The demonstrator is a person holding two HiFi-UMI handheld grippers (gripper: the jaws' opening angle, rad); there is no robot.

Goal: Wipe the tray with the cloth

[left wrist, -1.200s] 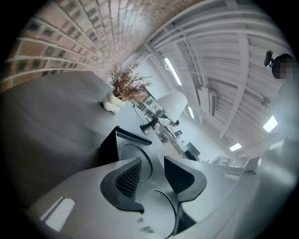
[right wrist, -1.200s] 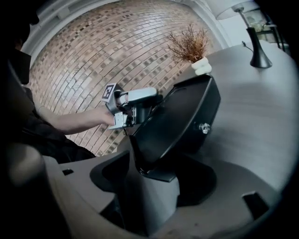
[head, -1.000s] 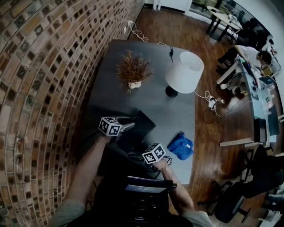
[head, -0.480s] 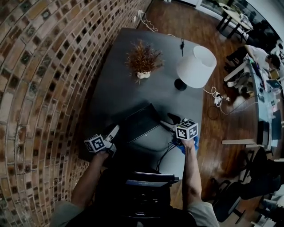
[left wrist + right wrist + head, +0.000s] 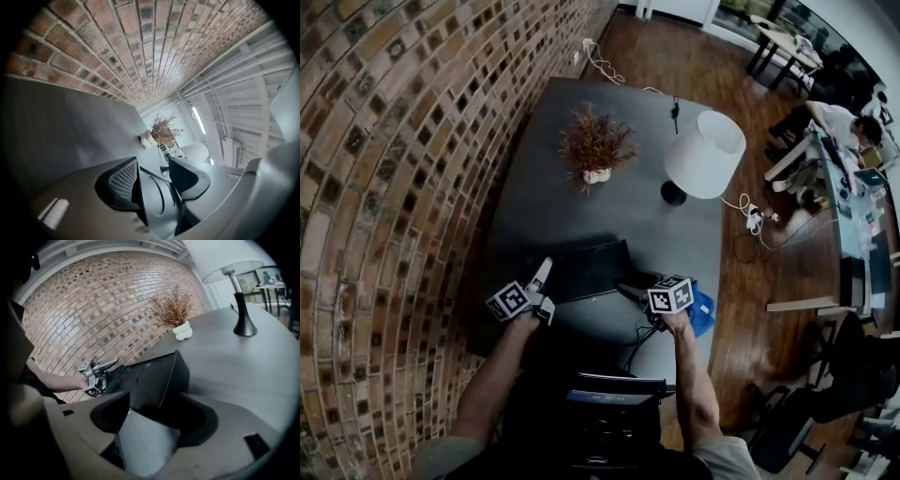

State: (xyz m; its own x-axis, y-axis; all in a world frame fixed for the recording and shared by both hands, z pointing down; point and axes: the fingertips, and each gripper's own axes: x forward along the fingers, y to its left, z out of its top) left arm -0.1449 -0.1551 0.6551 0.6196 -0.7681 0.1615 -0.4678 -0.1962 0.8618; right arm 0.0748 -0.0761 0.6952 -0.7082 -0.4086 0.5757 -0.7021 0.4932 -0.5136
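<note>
Table's (image 5: 572, 206) near edge: tray (image 5: 595, 267) sits ungripped inside left gripper's (image 5: 153, 165) opening and right gripper's (image 5: 157, 405) closing jaws.

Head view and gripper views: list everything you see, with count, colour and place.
table: one, dark grey, beside brick wall
tray: one, black, table's near end
cloth: one, blue, table's right edge, near end
plant: one, brown, white pot, table's far half
lamp: one, white shade, black base, right of plant
cables: two, white, wooden floor, beyond and right of table
person: at least one, white top, seated far right
left gripper: one, grey, tray's left edge; jaws just opened further, tray between them
right gripper: one, grey, tray's right corner; jaws just closed further, yet apart, tray corner between them
</note>
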